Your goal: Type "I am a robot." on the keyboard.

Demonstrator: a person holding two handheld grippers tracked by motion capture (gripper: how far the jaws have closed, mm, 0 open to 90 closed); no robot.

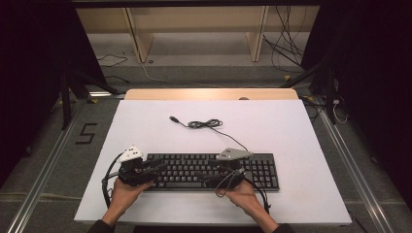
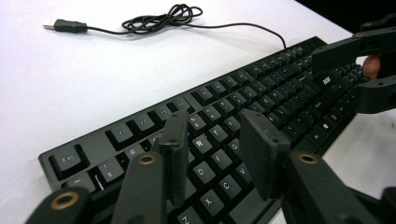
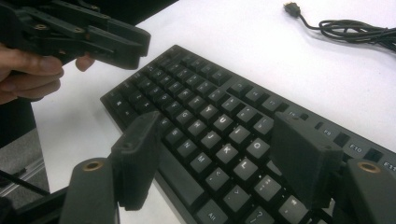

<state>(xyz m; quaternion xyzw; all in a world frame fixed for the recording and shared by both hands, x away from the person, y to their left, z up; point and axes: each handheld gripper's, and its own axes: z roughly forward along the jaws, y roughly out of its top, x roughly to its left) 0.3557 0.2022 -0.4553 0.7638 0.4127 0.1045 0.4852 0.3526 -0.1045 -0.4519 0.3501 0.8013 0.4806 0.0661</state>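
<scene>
A black keyboard (image 1: pixel 214 171) lies flat on the white table (image 1: pixel 291 131) near its front edge. Its thin black cable (image 1: pixel 206 124) is bunched behind it and ends in a loose USB plug (image 1: pixel 173 118). My left gripper (image 1: pixel 160 168) hovers over the keyboard's left end, open, with the letter keys showing between its jaws (image 2: pixel 215 122). My right gripper (image 1: pixel 214 175) is over the middle of the keyboard, pointing left, open wide above the keys (image 3: pixel 217 126). Neither has anything between its pads. Each gripper view shows the other gripper farther off: the right one (image 2: pixel 355 51) and the left one (image 3: pixel 93 37).
The coiled cable (image 2: pixel 163 16) and plug (image 2: pixel 63 24) lie on bare white surface behind the keyboard. A wooden strip (image 1: pixel 211 93) borders the table's far edge. On the floor beyond stand a wooden frame (image 1: pixel 199 29), stand legs (image 1: pixel 68 92) and loose wires (image 1: pixel 286 48).
</scene>
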